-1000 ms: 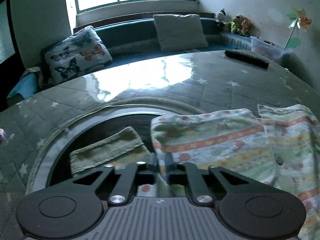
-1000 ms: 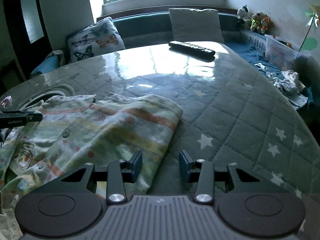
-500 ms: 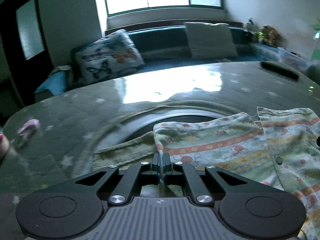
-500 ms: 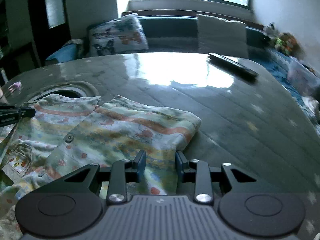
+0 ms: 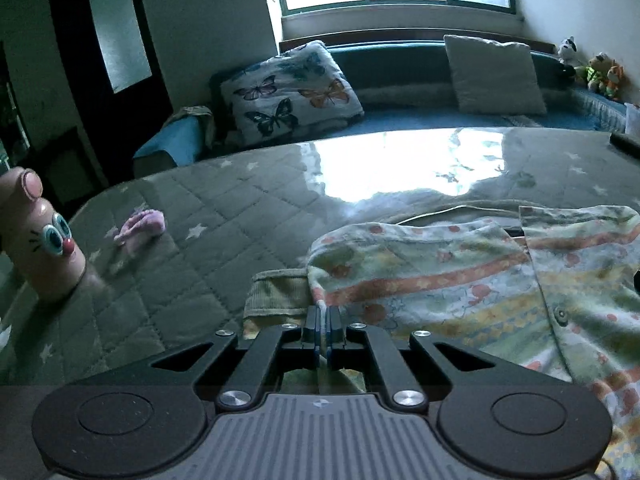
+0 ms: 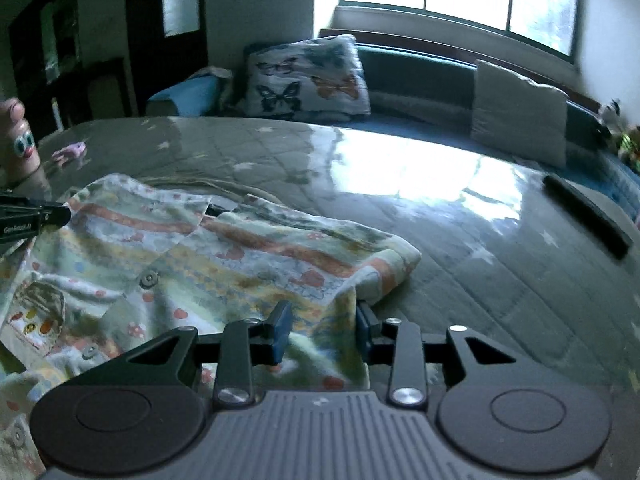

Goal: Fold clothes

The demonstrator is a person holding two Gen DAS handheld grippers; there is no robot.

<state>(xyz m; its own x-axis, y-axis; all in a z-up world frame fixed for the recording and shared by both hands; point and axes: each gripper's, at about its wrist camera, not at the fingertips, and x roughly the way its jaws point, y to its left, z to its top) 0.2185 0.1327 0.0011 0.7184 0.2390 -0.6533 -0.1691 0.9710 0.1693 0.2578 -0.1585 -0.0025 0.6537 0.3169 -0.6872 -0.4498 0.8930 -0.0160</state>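
A patterned child's shirt (image 5: 460, 280) with orange stripes and buttons lies on the quilted grey table cover (image 5: 180, 240). My left gripper (image 5: 323, 328) is shut on the shirt's left edge, cloth pinched between the pads. In the right wrist view the shirt (image 6: 240, 256) lies partly folded. My right gripper (image 6: 322, 328) is open, with the shirt's near right edge lying between its fingers. The left gripper's tip (image 6: 36, 216) shows at that view's left edge.
A pink toy figure with eyes (image 5: 40, 236) and a small pink cloth (image 5: 140, 226) sit at the table's left. A black remote (image 6: 588, 216) lies at the right. A sofa with a butterfly cushion (image 5: 288, 92) runs behind the table.
My left gripper kept its hold and swung its view left, bringing the toy into sight. My right gripper moved forward onto the shirt's edge, so cloth now lies between its open fingers.
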